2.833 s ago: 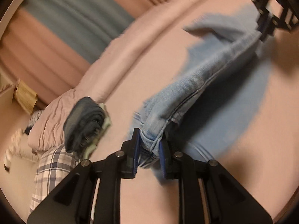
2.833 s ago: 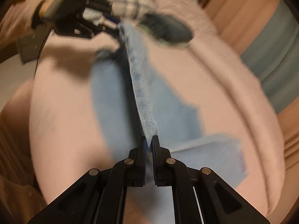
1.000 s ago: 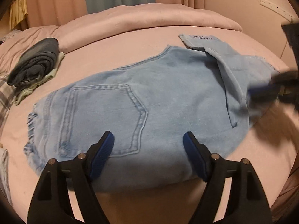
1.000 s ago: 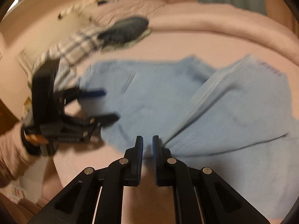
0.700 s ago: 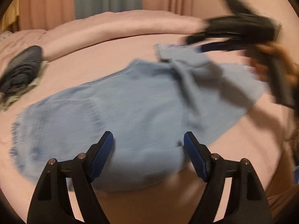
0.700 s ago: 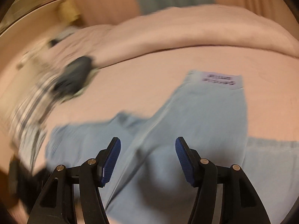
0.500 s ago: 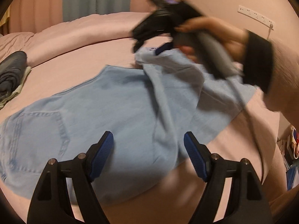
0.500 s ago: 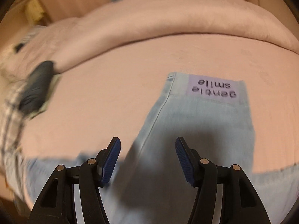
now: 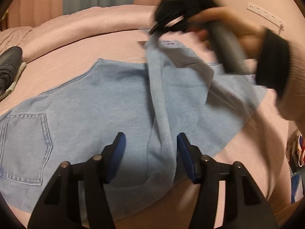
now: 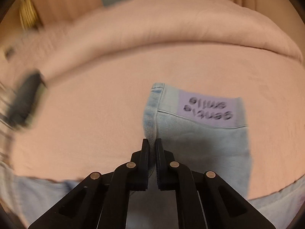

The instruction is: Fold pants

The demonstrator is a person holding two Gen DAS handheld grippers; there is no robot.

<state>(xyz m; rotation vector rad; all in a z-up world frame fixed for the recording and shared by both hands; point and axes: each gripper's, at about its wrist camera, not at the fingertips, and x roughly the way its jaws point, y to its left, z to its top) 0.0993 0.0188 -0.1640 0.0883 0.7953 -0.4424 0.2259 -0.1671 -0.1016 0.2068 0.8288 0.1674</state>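
Light blue denim pants point(image 9: 99, 103) lie spread on a pink bed, back pocket at the left. My left gripper point(image 9: 150, 148) is open, its blue pads either side of a raised ridge of denim near the front edge. My right gripper point(image 10: 152, 145) is shut on the side seam of the pants point(image 10: 200, 133) just below the waistband with its lilac label point(image 10: 207, 108). In the left wrist view the right gripper point(image 9: 154, 34) shows blurred at the back, lifting that corner.
A rolled pink duvet point(image 9: 91, 24) runs along the far side of the bed. A folded dark garment point(image 9: 8, 64) lies at the far left, also blurred in the right wrist view point(image 10: 24, 99). A wall socket strip point(image 9: 265, 15) is at the right.
My right gripper has closed on the seam by the waistband and lifted it. My left gripper stays open and has shifted right, with the denim ridge now between its pads.
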